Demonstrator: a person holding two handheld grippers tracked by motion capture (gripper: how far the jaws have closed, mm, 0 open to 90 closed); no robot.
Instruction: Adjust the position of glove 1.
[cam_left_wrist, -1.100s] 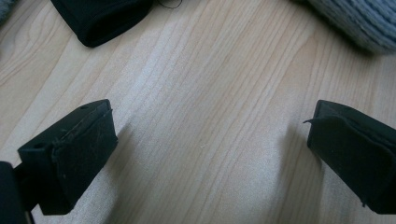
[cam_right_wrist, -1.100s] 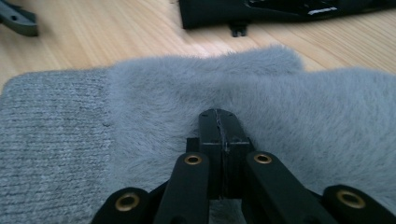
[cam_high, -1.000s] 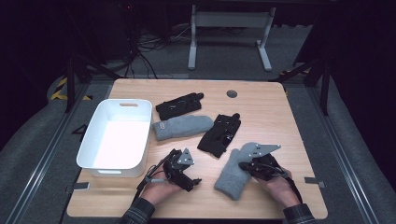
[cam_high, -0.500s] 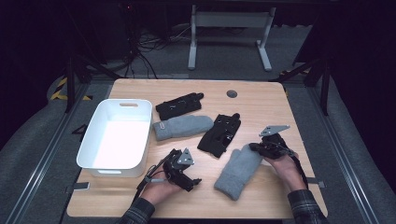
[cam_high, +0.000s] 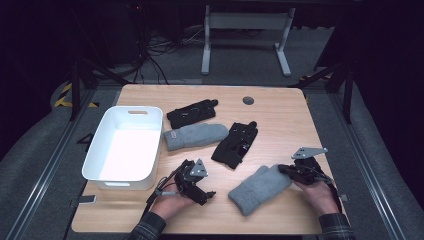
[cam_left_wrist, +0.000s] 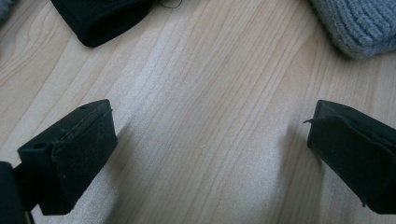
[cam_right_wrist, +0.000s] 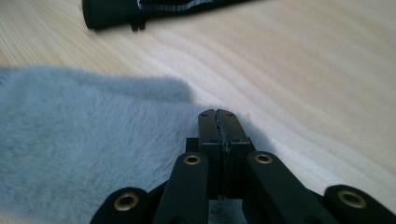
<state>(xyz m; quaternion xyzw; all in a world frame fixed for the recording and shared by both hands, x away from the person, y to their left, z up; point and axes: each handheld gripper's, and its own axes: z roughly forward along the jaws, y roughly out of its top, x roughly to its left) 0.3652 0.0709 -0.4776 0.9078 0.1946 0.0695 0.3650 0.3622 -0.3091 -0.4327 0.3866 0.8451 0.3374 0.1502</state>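
The right tool (cam_high: 286, 170), closed on the near grey mitten (cam_high: 260, 188), held its right end (long axis slanting toward the person's left), the bin (cam_high: 95, 165) far left, beyond the open left tool (cam_high: 207, 195).

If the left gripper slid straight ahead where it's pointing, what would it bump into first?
Probably the grey mitten lying ahead to its right, or the black glove to the left; bare table lies between, so it might pass between them.
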